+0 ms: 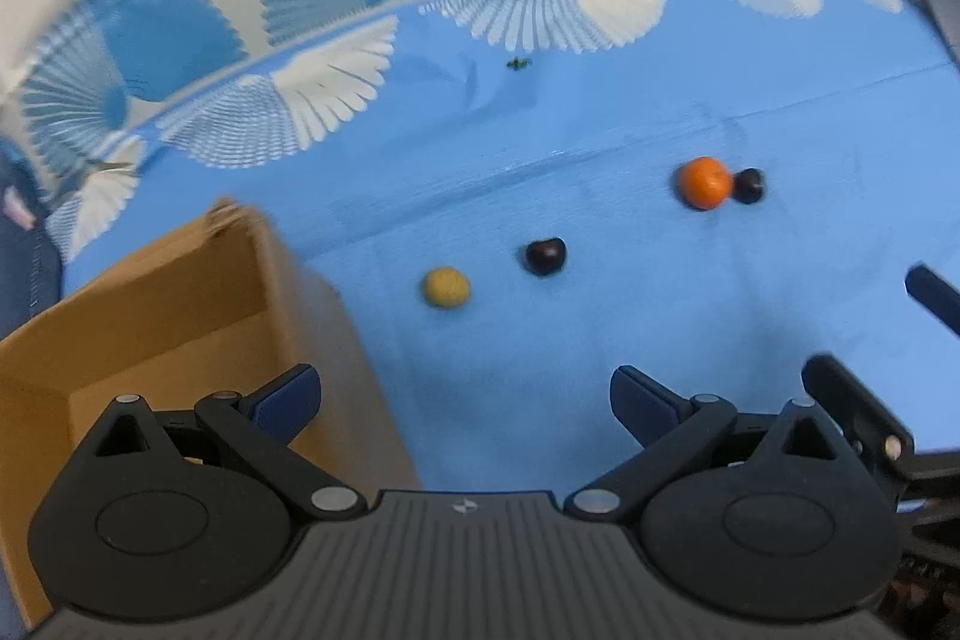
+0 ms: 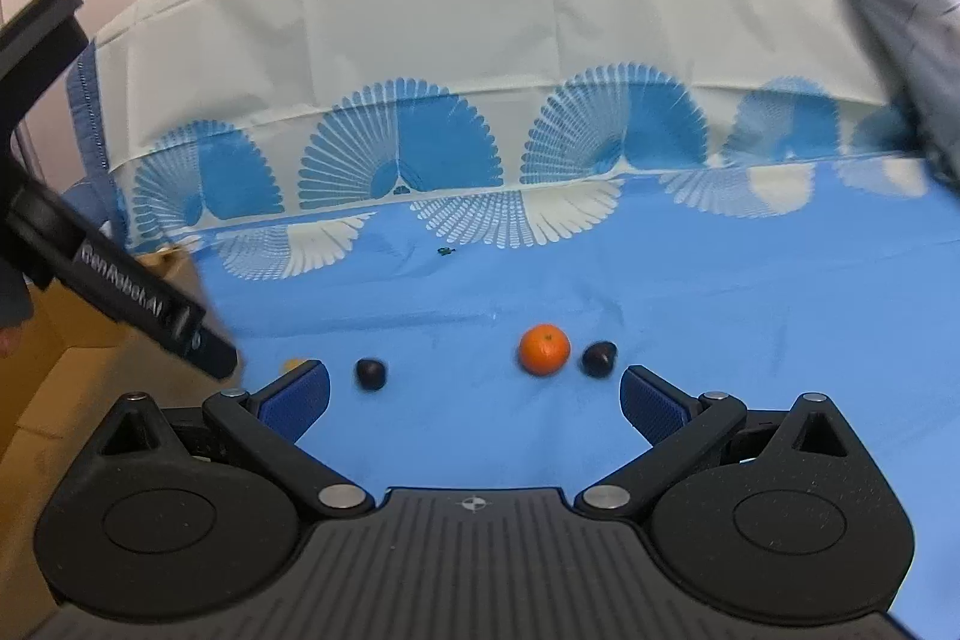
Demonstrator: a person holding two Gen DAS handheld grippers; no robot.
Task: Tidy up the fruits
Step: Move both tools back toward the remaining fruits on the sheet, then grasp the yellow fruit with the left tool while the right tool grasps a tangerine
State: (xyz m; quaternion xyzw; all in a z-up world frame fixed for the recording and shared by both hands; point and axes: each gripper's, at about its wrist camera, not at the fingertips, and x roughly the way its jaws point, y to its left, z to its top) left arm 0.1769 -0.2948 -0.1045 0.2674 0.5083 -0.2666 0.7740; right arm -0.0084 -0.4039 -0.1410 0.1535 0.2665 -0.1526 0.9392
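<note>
A blue cloth [image 2: 720,310] covers the surface, with a border of white and blue fan shapes along its far edge. On it lie an orange fruit [image 2: 544,349] with a dark fruit [image 2: 599,357] just beside it on the right, nearly touching. Further left sits a second dark fruit [image 2: 371,373], then a yellow fruit [image 1: 445,287]. A cardboard box [image 1: 180,292] stands at the near left. A tiny dark speck [image 2: 445,251] lies far back.

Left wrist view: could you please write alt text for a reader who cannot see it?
The open, empty left gripper hangs above a blue tablecloth, with a cardboard box at left. Ahead lie a yellow fruit, a dark fruit, and an orange touching another dark fruit.
</note>
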